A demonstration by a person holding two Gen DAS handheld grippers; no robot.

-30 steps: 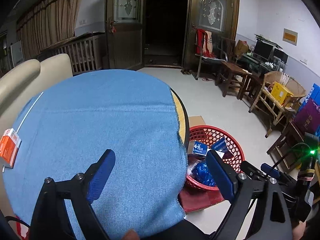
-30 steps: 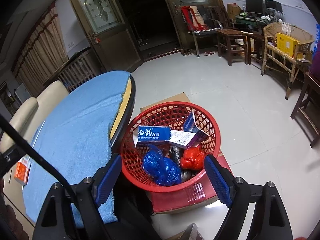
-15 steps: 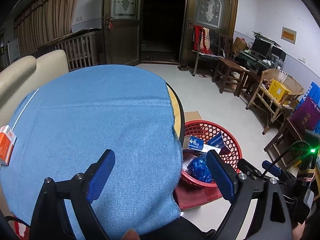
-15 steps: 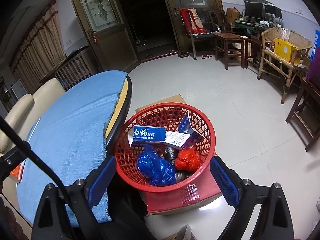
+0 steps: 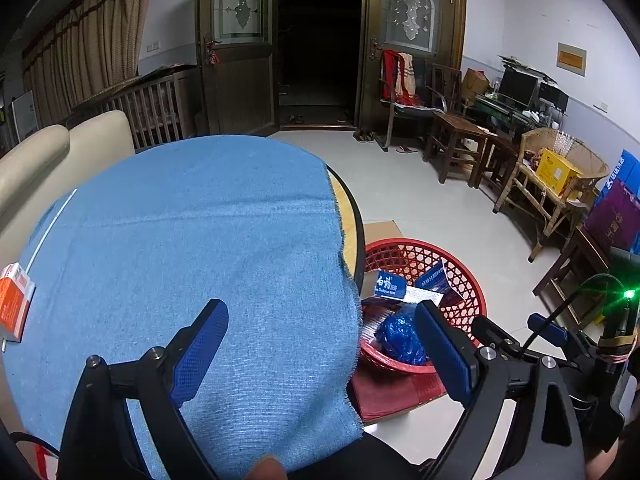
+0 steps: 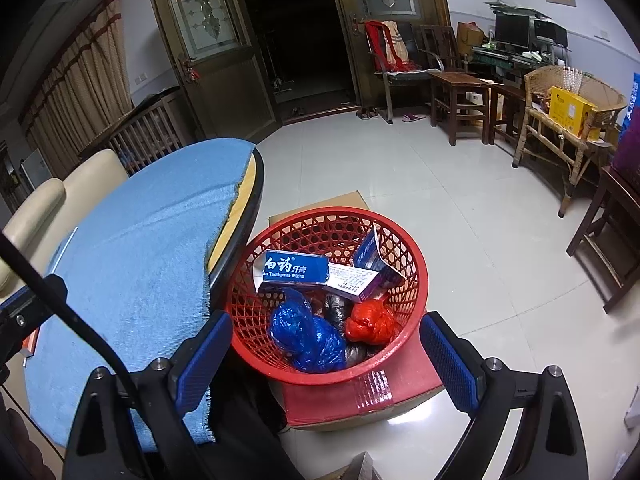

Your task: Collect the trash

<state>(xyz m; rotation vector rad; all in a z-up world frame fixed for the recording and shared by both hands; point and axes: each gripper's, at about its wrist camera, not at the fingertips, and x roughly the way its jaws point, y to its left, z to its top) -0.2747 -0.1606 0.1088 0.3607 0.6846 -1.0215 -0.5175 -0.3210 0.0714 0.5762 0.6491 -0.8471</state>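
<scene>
A red mesh basket [image 6: 416,276] stands on a red box beside the round table. It holds a blue toothpaste box [image 6: 296,267], a white and purple box [image 6: 360,276], a blue bag [image 6: 308,334], a red bag [image 6: 370,322] and dark bags. My right gripper [image 6: 326,356] is open and empty above the basket's near rim. My left gripper [image 5: 320,344] is open and empty over the blue tablecloth [image 5: 180,248] near its right edge. An orange and white box [image 5: 14,306] lies at the cloth's far left. The basket also shows in the left wrist view [image 5: 460,280].
A cream sofa [image 5: 48,152] stands behind the table. A red box [image 6: 360,400] carries the basket, with cardboard behind it. Wooden chairs, stools and a wicker chair [image 6: 568,120] with a yellow box line the right wall. The tiled floor [image 6: 460,208] spreads beyond the basket.
Both grippers have drawn back a little and stayed open. The right gripper's jaws stand slightly wider than a second ago. The basket's contents have not moved.
</scene>
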